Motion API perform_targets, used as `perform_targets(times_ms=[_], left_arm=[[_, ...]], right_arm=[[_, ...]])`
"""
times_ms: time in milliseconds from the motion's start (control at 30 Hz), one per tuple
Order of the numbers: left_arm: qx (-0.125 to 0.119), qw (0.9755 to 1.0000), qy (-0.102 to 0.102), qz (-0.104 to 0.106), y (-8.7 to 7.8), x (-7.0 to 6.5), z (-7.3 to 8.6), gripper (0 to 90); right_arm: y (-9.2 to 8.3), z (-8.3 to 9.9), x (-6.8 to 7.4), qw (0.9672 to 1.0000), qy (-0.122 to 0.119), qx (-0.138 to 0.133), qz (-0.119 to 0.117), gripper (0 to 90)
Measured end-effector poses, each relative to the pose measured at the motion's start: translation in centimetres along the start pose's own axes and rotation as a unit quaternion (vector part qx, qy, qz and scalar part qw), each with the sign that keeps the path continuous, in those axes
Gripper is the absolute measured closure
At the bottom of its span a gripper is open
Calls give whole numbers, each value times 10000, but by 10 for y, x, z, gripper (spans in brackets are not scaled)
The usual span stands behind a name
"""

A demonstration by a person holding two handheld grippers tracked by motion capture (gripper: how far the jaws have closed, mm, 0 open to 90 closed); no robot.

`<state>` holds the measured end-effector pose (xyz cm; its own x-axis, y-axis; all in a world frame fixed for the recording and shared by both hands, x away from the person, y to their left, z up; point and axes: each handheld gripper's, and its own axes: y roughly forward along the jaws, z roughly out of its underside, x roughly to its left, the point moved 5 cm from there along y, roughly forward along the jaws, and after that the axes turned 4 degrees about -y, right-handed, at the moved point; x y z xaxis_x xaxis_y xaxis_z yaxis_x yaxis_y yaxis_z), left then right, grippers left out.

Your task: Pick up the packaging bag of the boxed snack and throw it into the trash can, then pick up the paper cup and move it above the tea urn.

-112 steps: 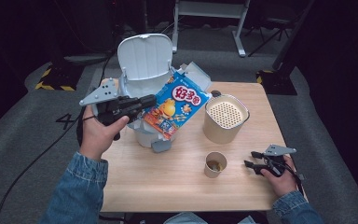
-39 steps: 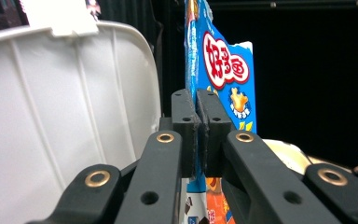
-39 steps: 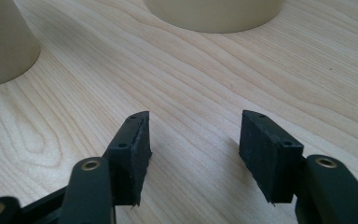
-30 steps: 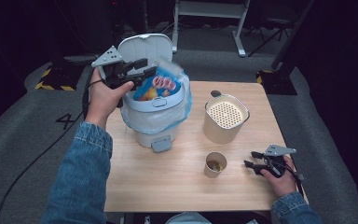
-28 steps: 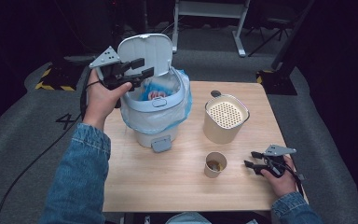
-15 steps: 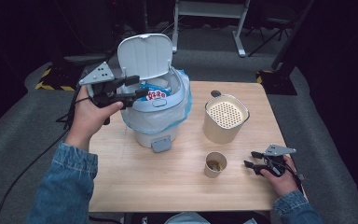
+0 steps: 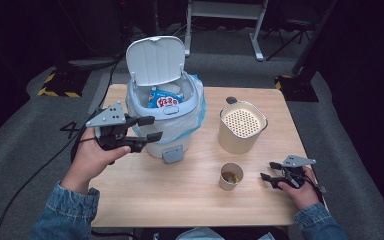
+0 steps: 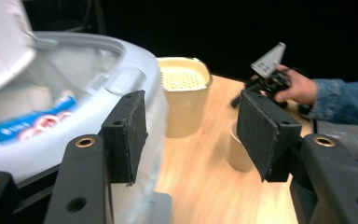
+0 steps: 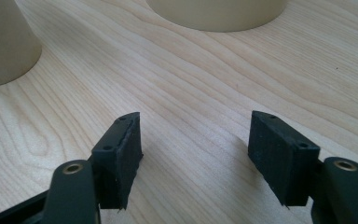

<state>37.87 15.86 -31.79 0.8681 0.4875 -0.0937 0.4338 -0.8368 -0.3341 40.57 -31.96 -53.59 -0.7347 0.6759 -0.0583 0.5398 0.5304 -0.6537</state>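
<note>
In the high view the small white bin [image 7: 162, 117] stands at the upper left of the wooden surface [image 7: 190, 195], its lid [image 7: 155, 60] tipped up and back. The blue snack bag [image 7: 164, 99] lies inside the bin, just below the rim, with its printed face showing. In the left gripper view the same bag [image 8: 23, 126] sits at the left edge of the frame, down in the bin's liner, though that part is blurred and its outline is hard to make out.

The left gripper [image 7: 145, 129] hangs at the bin's left side, near the middle left of the high view, its fingers [image 8: 130, 135] spread wide and holding nothing; they point across the front of the bin wall.

The right gripper [image 7: 271, 171] rests low at the lower right of the high view, close to the surface. Its fingers [image 9: 121, 156] have just been opening and now stand released, with bare wood between them.

A cream pot with a perforated top [image 7: 242, 127] stands right of the bin, and a small paper cup [image 7: 230, 176] sits in front of it, between the pot and the right gripper.
</note>
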Motion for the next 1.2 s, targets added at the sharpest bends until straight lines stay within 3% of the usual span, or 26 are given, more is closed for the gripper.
perform_targets(times_ms=[100, 133, 267, 333, 367, 400, 467, 500, 633, 767, 933, 1033, 1100, 1200], left_arm=[[80, 10000, 41, -3, 2, -6, 11, 432], [74, 10000, 43, -12, 2, -9, 15, 432], [107, 9999, 46, -22, 6, -16, 32, 432], [192, 9998, 46, -2, 13, -19, 51, 432], [192, 9998, 46, -2, 13, -19, 51, 427], [272, 9996, 33, 16, 20, -18, 65, 419], [313, 9995, 11, 8, 22, -17, 71, 412], [382, 9993, -6, -22, 27, -16, 82, 412], [354, 9993, -148, 3, 34, -16, 98, 413], [129, 9991, -389, 91, 45, -14, 115, 409], [288, 9980, -550, 114, 56, -11, 133, 414], [778, 9959, -466, 60, 65, -10, 147, 419], [871, 9950, -477, 65, 67, -10, 149, 420], [1295, 9906, -446, -3, 75, -12, 158, 419]], right_arm=[[0, 0, 0, 10000, 0, -1, 0, 349], [0, 0, -1, 10000, 21, 30, 58, 291], [0, 1, -1, 9999, 46, 58, 101, 264], [-1, 1, -1, 9999, 15, 78, 115, 261], [-2, 1, -1, 9999, -4, 92, 120, 259], [-3, 1, 0, 9999, -20, 109, 112, 256], [-5, 1, 1, 9999, -14, 132, 0, 254], [-6, 0, 2, 9999, 17, 117, -27, 256], [-12, -4, 5, 9999, -16, -6, -146, 250], [-15, -7, 8, 9996, -117, 19, -246, 248], [-20, -11, 10, 9993, -164, -20, -333, 232], [-21, -15, 15, 9989, -213, -94, -404, 230], [-22, -16, 16, 9987, -241, -112, -427, 235], [-23, -19, 23, 9979, -355, -127, -529, 272]])
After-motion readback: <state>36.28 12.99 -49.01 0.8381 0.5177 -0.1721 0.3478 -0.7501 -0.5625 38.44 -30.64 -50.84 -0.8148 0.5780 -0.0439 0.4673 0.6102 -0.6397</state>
